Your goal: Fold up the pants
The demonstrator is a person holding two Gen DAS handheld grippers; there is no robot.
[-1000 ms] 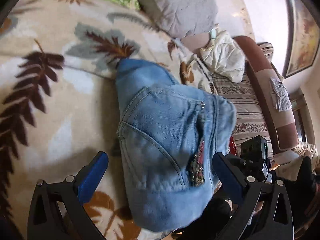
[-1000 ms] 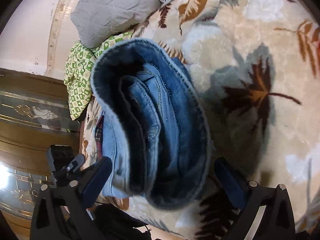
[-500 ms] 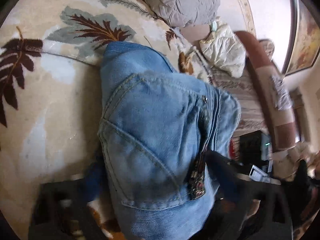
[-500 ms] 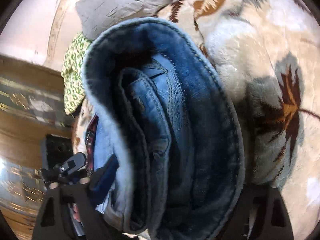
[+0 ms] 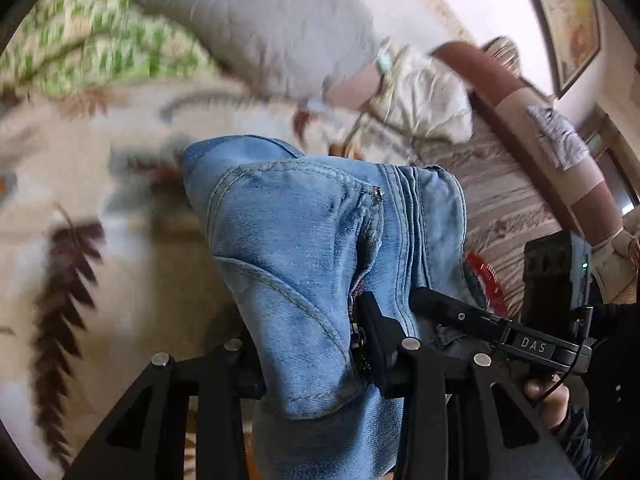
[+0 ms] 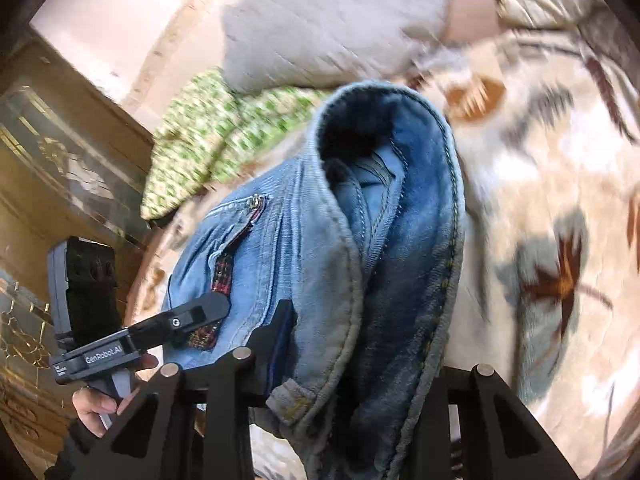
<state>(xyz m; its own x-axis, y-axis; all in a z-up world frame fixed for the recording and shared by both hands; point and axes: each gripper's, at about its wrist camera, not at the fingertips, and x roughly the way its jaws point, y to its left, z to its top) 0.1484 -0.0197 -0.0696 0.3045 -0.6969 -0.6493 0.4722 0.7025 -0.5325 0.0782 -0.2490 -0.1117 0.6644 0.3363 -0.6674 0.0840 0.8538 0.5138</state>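
The folded blue denim pants (image 5: 320, 248) fill the middle of the left wrist view, pocket and zipper side up. My left gripper (image 5: 316, 364) is shut on the near end of the bundle. In the right wrist view the pants (image 6: 360, 264) show their folded layers end-on. My right gripper (image 6: 352, 364) is shut on that end. Both ends are clamped and the bundle is held above the leaf-patterned blanket (image 5: 100, 264). The right gripper's body shows in the left view (image 5: 500, 332), and the left gripper's body shows in the right view (image 6: 140, 340).
A grey pillow (image 5: 256, 20) and a green patterned cloth (image 5: 80, 48) lie at the blanket's far side. A cream cloth (image 5: 424, 100) and a striped sofa (image 5: 508, 200) are at the right. A wooden cabinet (image 6: 48, 168) stands left in the right view.
Both grippers moved in from open on either side of the bundle and closed on the pants. The bundle has lifted and the background is now blurred by motion.
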